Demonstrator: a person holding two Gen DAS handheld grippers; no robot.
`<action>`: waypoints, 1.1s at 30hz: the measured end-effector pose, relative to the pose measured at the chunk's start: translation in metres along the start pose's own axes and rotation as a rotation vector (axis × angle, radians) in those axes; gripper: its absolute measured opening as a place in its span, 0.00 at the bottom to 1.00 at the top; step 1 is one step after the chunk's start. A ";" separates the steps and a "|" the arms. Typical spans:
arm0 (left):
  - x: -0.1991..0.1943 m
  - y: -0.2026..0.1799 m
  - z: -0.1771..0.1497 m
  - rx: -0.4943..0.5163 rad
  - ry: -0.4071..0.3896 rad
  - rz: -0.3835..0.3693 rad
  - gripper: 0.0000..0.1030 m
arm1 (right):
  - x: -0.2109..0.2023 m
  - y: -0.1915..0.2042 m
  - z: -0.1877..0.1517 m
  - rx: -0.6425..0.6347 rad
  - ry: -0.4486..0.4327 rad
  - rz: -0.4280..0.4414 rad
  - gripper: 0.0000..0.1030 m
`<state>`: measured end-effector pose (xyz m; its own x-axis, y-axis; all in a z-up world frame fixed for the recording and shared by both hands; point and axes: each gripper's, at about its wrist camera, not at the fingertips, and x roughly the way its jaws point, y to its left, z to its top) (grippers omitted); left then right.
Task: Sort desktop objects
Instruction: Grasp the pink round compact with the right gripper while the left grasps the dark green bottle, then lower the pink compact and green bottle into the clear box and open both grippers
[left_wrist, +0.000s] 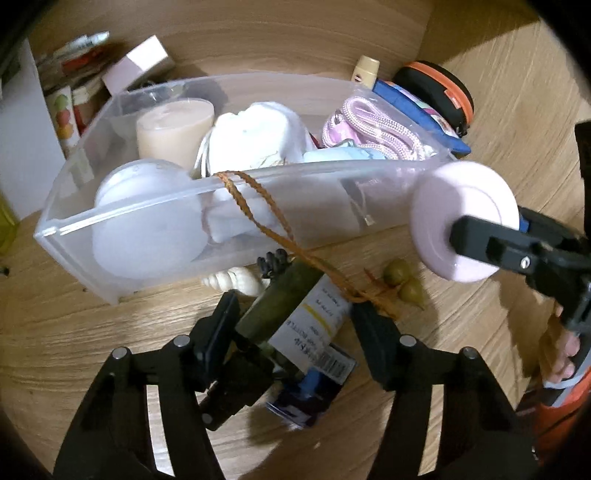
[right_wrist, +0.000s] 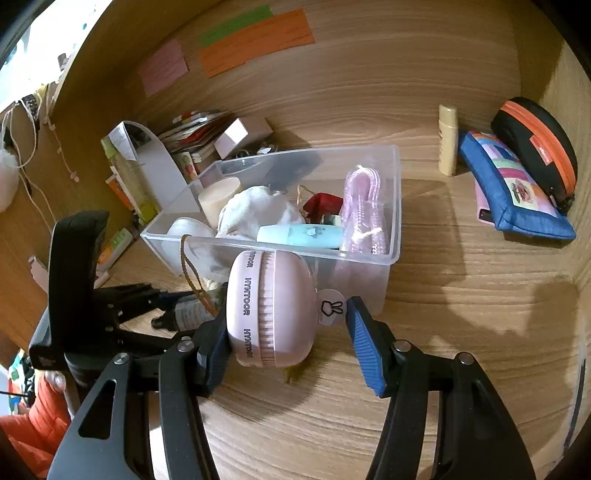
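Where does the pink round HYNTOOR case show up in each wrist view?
Left wrist: pink round case at right of centre, held out on the right gripper, just off the clear bin's right end.
Right wrist: pink round case low centre, between that gripper's fingers.
Shared landmark: clear plastic bin.

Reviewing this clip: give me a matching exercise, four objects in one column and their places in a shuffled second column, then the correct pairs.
Objects:
1. pink round case
2. cream candle
3. blue pouch
4. seashell

Places:
A. on the desk, right of the clear bin, beside the black and orange case
B. between the fingers of the right gripper
C. inside the clear bin
D. on the desk, just outside the clear bin's near wall

Pairs: 1-B, 2-C, 3-A, 4-D
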<state>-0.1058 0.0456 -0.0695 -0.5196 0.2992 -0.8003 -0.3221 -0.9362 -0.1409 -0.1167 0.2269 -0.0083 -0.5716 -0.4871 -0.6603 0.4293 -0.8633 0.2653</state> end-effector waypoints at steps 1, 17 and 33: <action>-0.002 -0.001 -0.001 0.004 -0.006 0.008 0.60 | 0.000 -0.001 0.000 0.003 0.001 0.001 0.53; -0.061 0.059 -0.025 -0.168 -0.109 0.074 0.59 | -0.016 -0.008 0.005 0.047 -0.045 0.010 0.53; -0.096 0.077 -0.014 -0.233 -0.223 0.071 0.40 | -0.020 0.000 0.021 0.039 -0.084 0.013 0.53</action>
<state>-0.0696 -0.0575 -0.0110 -0.7033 0.2405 -0.6690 -0.1027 -0.9655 -0.2392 -0.1200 0.2342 0.0196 -0.6237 -0.5059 -0.5958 0.4099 -0.8608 0.3018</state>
